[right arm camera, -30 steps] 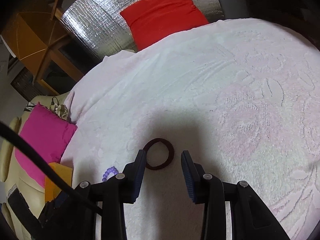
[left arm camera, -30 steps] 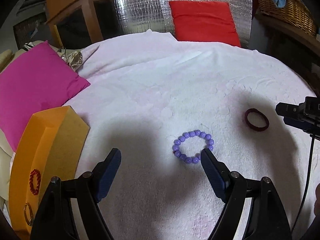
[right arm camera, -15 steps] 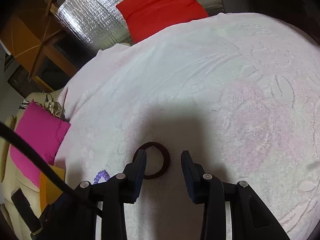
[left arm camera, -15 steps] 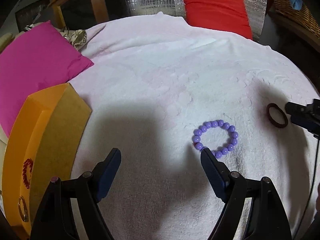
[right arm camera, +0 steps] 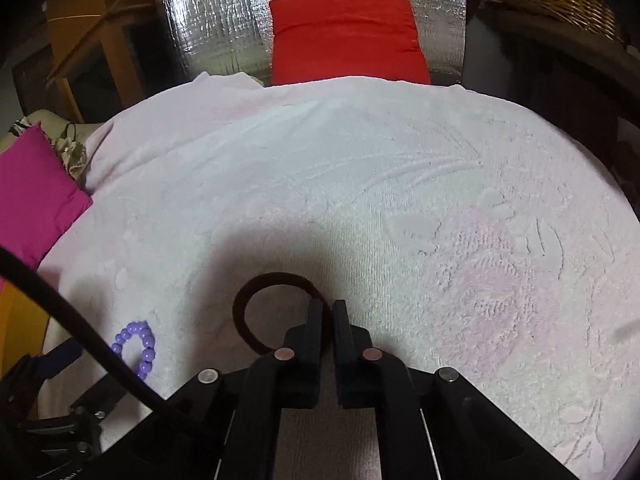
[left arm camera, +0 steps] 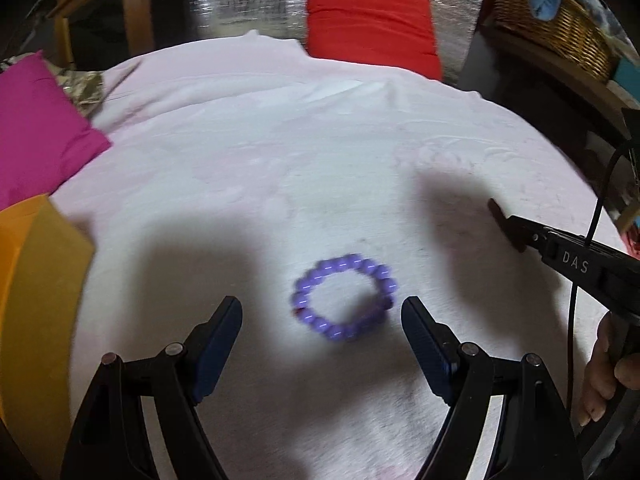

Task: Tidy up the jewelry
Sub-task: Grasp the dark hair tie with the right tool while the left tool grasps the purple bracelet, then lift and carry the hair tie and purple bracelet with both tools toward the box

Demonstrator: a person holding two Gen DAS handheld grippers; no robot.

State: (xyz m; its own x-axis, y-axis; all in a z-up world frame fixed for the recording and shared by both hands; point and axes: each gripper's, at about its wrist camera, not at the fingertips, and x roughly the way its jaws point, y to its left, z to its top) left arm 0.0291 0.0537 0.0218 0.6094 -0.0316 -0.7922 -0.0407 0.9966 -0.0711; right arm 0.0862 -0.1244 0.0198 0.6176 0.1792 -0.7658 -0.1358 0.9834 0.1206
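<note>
The right gripper is clamping the near right side of the dark brown ring bracelet, its two fingers drawn together on the band while the rest of the loop is lying flat on the pale pink blanket. The left gripper is hovering with its jaws spread wide and nothing between the pads; the purple bead bracelet, blurred in that view, is lying on the blanket just ahead of and between the fingertips, touching neither. An orange box is sitting at the blanket's left edge, beside a magenta cushion. A red cushion is leaning against silver foil at the far side.
</note>
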